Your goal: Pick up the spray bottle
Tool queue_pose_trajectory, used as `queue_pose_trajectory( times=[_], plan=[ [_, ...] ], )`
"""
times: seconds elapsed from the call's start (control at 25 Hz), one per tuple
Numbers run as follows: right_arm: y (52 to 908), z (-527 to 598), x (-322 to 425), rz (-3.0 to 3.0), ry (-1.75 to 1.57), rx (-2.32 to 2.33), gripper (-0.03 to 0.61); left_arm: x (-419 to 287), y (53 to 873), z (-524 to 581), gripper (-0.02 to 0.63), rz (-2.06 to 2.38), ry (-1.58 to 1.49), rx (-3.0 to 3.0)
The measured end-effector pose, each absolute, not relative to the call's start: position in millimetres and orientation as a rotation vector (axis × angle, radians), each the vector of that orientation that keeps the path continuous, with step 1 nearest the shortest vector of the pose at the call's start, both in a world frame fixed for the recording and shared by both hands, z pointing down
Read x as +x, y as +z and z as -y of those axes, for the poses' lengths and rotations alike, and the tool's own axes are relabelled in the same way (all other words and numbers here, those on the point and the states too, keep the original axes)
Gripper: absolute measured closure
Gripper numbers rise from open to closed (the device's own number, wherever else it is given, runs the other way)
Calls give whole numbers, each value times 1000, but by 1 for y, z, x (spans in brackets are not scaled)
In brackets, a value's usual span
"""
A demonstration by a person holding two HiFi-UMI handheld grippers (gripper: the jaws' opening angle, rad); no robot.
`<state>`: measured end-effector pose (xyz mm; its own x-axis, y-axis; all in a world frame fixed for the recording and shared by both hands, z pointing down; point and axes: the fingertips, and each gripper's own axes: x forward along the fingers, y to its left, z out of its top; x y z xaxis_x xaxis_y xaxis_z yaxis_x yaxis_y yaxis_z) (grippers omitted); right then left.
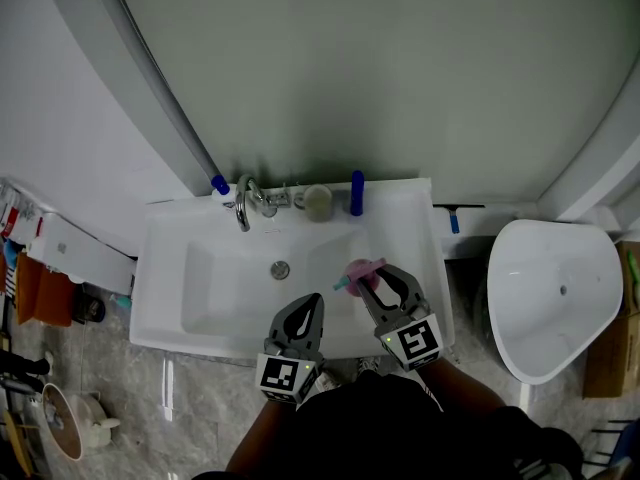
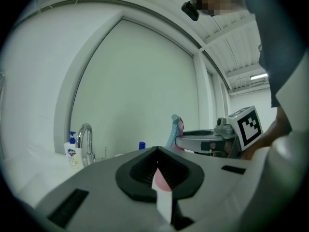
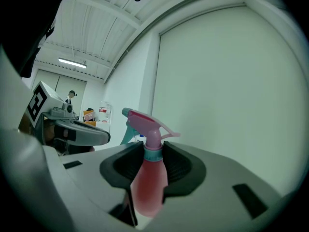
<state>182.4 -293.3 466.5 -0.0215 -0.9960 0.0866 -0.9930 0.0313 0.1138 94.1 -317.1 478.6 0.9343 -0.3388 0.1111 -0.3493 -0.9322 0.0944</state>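
Observation:
The pink spray bottle [image 3: 147, 178], with a pink and teal trigger head, stands upright between the jaws of my right gripper [image 3: 153, 156], whose pads are shut on its neck and shoulder. In the head view the spray bottle [image 1: 358, 271] is held over the right side of the white sink [image 1: 200, 288] by the right gripper [image 1: 372, 280]. My left gripper [image 1: 305, 308] hovers over the sink's front edge, just left of the right one. The left gripper [image 2: 157, 166] has its jaws together, and the spray bottle's head [image 2: 175, 129] shows beyond it to the right.
A chrome faucet [image 1: 243, 203], a soap bottle [image 1: 222, 188], a cup [image 1: 318, 202] and a blue bottle [image 1: 356, 193] line the sink's back ledge. The drain [image 1: 280, 269] is mid-basin. A white toilet [image 1: 555, 298] stands to the right and clutter lies on the floor at left.

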Motion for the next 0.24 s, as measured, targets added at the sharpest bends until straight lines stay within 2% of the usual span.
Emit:
queue_pose_trajectory(
  times=[0.24],
  plan=[
    [469,293,184,2145,-38,2105,449,91,481,312,617,527,155,2972]
  ],
)
